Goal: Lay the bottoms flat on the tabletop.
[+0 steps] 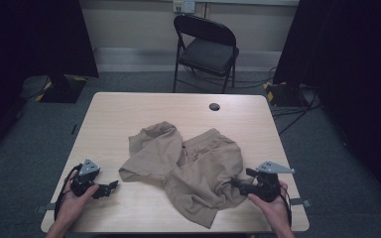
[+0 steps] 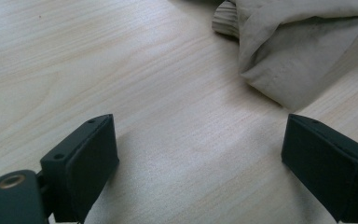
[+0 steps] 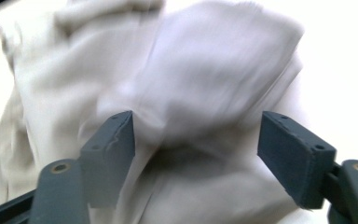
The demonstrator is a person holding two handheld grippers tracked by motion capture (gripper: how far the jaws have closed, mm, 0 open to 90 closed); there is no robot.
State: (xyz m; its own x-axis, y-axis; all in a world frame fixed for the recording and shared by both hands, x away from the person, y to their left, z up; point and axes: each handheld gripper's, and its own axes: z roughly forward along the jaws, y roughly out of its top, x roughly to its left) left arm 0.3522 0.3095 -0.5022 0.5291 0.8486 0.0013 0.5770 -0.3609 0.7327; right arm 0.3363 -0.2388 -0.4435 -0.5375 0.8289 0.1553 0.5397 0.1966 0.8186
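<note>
Rightward of the spread left claw (image 1: 113,185) lies the crumpled tan garment (image 1: 188,163); the spread right claw (image 1: 234,182), pinching nothing, already touches it.

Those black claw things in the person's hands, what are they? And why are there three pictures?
They are grippers: hand-held tongs with two black jaws. A person holds one in each hand.

The high view looks down on a wooden table from above. There the left gripper rests on bare wood, and the right gripper points into a crumpled tan garment in the middle of the table.

The other two pictures come from little cameras riding on the grippers. The left gripper view shows its jaws wide apart over bare table, with the cloth's edge ahead. The right gripper view shows its jaws open too, with cloth bunched between them but not pinched. So nothing is held right now.
</note>
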